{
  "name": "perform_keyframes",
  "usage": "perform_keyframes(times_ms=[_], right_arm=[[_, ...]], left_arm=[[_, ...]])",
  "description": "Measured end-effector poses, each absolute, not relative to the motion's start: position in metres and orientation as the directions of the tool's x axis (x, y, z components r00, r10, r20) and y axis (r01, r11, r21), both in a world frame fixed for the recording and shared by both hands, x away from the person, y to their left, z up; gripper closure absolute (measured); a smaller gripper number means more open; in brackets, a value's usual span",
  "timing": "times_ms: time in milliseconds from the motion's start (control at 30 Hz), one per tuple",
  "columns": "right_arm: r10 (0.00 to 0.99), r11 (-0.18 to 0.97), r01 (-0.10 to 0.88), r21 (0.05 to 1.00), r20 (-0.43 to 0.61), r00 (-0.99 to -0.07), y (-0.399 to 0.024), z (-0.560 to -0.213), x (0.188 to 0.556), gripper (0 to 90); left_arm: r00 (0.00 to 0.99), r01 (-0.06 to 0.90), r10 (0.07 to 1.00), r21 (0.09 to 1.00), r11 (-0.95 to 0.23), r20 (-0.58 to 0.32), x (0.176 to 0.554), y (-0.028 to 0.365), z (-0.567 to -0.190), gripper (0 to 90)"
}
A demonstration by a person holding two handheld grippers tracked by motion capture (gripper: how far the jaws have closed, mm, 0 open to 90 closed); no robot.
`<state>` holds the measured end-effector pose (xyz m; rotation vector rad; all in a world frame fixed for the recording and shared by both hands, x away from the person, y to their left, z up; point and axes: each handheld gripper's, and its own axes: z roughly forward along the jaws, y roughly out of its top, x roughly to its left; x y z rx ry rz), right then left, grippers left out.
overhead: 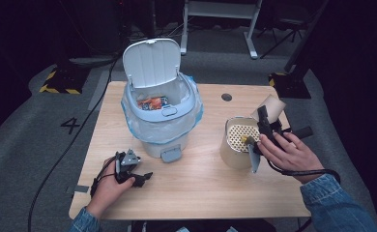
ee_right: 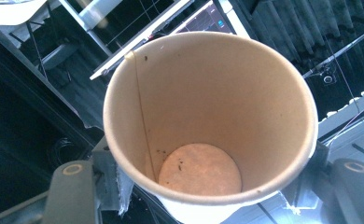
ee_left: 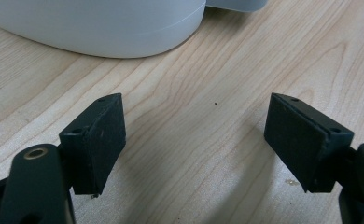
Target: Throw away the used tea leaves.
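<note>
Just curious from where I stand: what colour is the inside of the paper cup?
Plain tan-brown, with a few dark specks, seen best in the right gripper view: paper cup.

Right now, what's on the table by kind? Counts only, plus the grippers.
Pedal bin with lid up and bag liner: 1
Tan container with perforated insert: 1
Paper cup, held in the right gripper: 1
Grippers, counting the left gripper resting open on the table: 2
Total: 5

Table: light wooden top (overhead: 201, 183), one dark round hole near its far edge.
Bin: white lidded bin (overhead: 160, 121), standing left of centre.
Container: tan cylinder (overhead: 235, 145), standing right.
</note>
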<state>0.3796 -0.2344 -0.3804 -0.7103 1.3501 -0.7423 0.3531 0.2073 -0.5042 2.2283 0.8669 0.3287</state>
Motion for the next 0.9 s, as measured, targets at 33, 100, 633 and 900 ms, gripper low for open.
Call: perform_keyframes(times_ms=[33, 100, 633, 900], right_arm=[[-0.809, 0.588, 0.059, -0.807, -0.584, 0.071, -0.234, -0.381, 0.380, 32.9], [-0.807, 0.590, 0.057, -0.805, -0.586, 0.070, -0.235, -0.381, 0.380, 32.9], [-0.335, 0.942, -0.084, -0.326, -0.932, -0.142, -0.251, -0.353, 0.392, 31.1], [0.123, 0.981, -0.095, 0.167, -0.926, -0.357, -0.268, -0.334, 0.402, 30.6]], left_arm=[[0.742, 0.489, 0.670, 0.700, -0.521, -0.020, 0.353, 0.207, -0.504, 21.2], [0.742, 0.489, 0.670, 0.700, -0.521, -0.020, 0.353, 0.207, -0.504, 21.2], [0.742, 0.489, 0.670, 0.700, -0.521, -0.020, 0.353, 0.207, -0.504, 21.2], [0.739, 0.491, 0.673, 0.700, -0.518, -0.021, 0.352, 0.207, -0.504, 21.4]])
